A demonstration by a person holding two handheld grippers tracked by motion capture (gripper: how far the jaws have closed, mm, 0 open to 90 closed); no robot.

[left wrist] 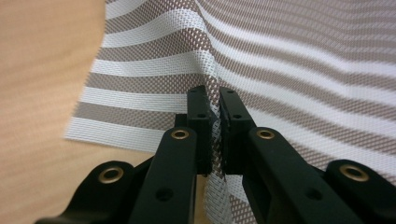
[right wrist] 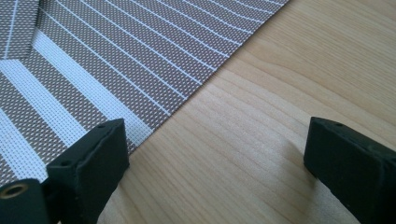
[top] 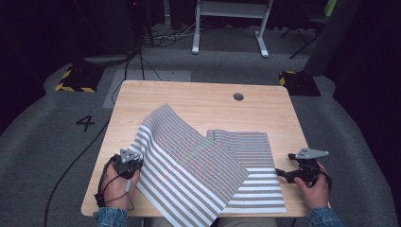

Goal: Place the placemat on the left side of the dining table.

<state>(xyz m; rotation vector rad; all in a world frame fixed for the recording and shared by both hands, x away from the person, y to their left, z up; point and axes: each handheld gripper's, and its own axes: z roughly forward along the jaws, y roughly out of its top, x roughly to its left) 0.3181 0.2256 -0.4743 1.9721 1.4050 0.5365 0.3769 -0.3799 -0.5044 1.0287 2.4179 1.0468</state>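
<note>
Striped woven placemat [top: 189, 165] hangs over the near edge of the desk [top: 198, 97], the closest thing to the high camera; its left side is lifted off the wood and bows upward in a ridge toward the middle of the desk. Left gripper [top: 126, 163] sits at the near-left corner of the desk, jaws pinched narrow on the mat's left edge; in the left gripper view the two black pads stand almost together with a fold of the mesh [left wrist: 215, 116] squeezed between them. Second placemat [top: 255, 175] of the same weave lies flat on the near-right part of the desk, partly under the lifted one, its right edge parallel to the desk's right edge. Right gripper [top: 291, 174] rests near the near-right corner, just beside that flat mat's right edge, jaws wide and holding nothing; the right gripper view shows bare wood between the pads, with the mat's edge [right wrist: 116, 88] close by the left pad. Step in hand, as judged: top mat has been gripped at one side and is being raised, likely to fold it over or to pull it clear of the one beneath. Next move calls for keeping the pinch firm on the thin, springy mesh, which could slip out, and for bringing the right gripper onto an edge to steady or carry the opposite side.
</note>
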